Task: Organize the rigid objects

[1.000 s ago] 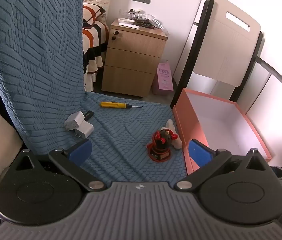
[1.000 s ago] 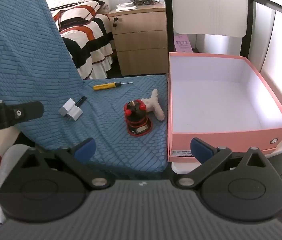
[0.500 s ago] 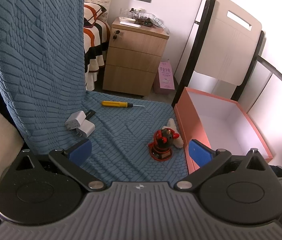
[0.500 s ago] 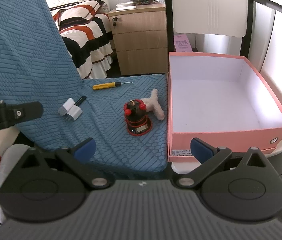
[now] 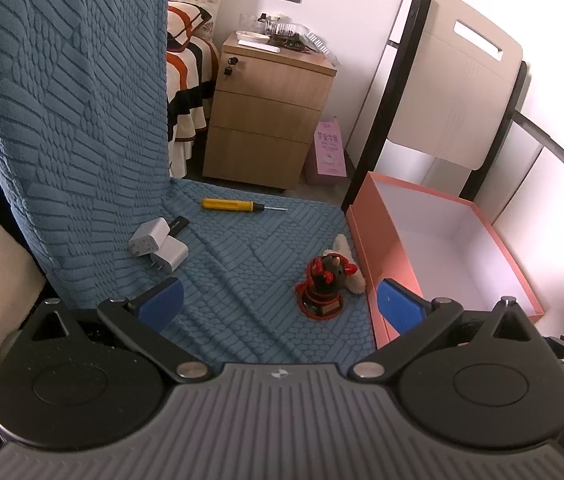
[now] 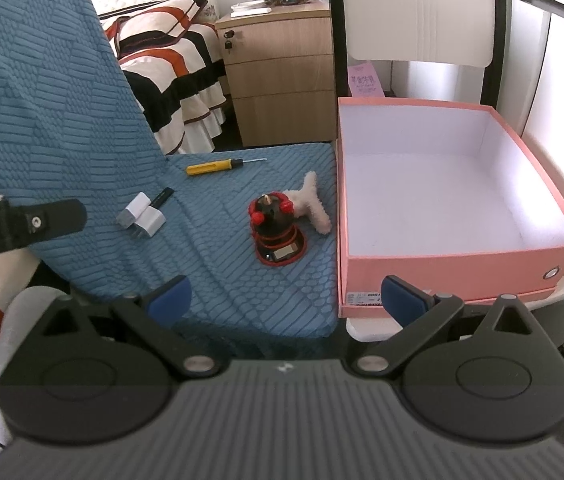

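Note:
On the blue-covered chair seat (image 5: 242, 276) lie a yellow screwdriver (image 5: 234, 205), two white chargers (image 5: 158, 244) beside a small black stick (image 5: 178, 225), a red-and-black toy (image 5: 323, 286) and a white plush piece (image 5: 347, 254). They also show in the right wrist view: screwdriver (image 6: 212, 167), chargers (image 6: 142, 216), toy (image 6: 276, 230), plush (image 6: 311, 202). A pink open box (image 6: 441, 208) stands empty to the right; it also shows in the left wrist view (image 5: 377, 248). My left gripper (image 5: 280, 306) and right gripper (image 6: 285, 298) are open and empty, near the seat's front edge.
A wooden drawer cabinet (image 5: 270, 116) stands behind the seat, with a striped bed (image 6: 170, 76) to its left. A folded white chair back (image 5: 457, 96) leans behind the box. The left gripper's body (image 6: 22, 224) shows at the left of the right wrist view.
The left gripper has drawn back and risen slightly, so the objects look a little farther off. The right gripper has barely moved. Nothing on the seat has moved.

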Demonstrator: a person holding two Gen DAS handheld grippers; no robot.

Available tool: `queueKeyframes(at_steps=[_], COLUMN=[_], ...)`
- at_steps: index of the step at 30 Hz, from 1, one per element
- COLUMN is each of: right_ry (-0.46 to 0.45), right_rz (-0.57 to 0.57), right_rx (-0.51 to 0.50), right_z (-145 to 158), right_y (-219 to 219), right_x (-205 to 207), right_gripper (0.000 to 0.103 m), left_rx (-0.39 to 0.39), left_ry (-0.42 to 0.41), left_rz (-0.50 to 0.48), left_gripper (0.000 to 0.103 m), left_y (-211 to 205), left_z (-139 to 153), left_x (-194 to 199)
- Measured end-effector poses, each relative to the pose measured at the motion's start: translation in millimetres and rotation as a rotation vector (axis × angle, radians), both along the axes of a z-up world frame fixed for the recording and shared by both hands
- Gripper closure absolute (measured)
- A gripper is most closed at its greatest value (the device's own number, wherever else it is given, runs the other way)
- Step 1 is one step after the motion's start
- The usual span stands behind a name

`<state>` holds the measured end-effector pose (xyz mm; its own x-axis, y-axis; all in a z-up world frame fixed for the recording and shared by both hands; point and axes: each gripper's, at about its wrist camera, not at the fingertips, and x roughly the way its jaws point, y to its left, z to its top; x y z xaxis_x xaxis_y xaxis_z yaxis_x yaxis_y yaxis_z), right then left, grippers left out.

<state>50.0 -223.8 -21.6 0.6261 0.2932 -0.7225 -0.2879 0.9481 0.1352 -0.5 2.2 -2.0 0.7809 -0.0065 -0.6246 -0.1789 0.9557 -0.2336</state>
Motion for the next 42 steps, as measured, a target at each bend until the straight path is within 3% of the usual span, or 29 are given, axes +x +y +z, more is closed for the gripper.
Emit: queueKeyframes(at_steps=[18, 42], right_ry=[-0.005, 0.026], right_rz=[0.005, 0.008], right_rx=[-0.014, 0.014], right_z=[4, -8], right_y=[4, 4], right_x=[-1, -1], right_gripper=[0.000, 0.000], left_rx=[-0.019, -0.006], left_ry=[-0.023, -0.018], left_rz=[0.046, 0.028], left_gripper=[0.000, 0.000], left_y=[17, 14], left_z=[1, -9], left_x=[-2, -2])
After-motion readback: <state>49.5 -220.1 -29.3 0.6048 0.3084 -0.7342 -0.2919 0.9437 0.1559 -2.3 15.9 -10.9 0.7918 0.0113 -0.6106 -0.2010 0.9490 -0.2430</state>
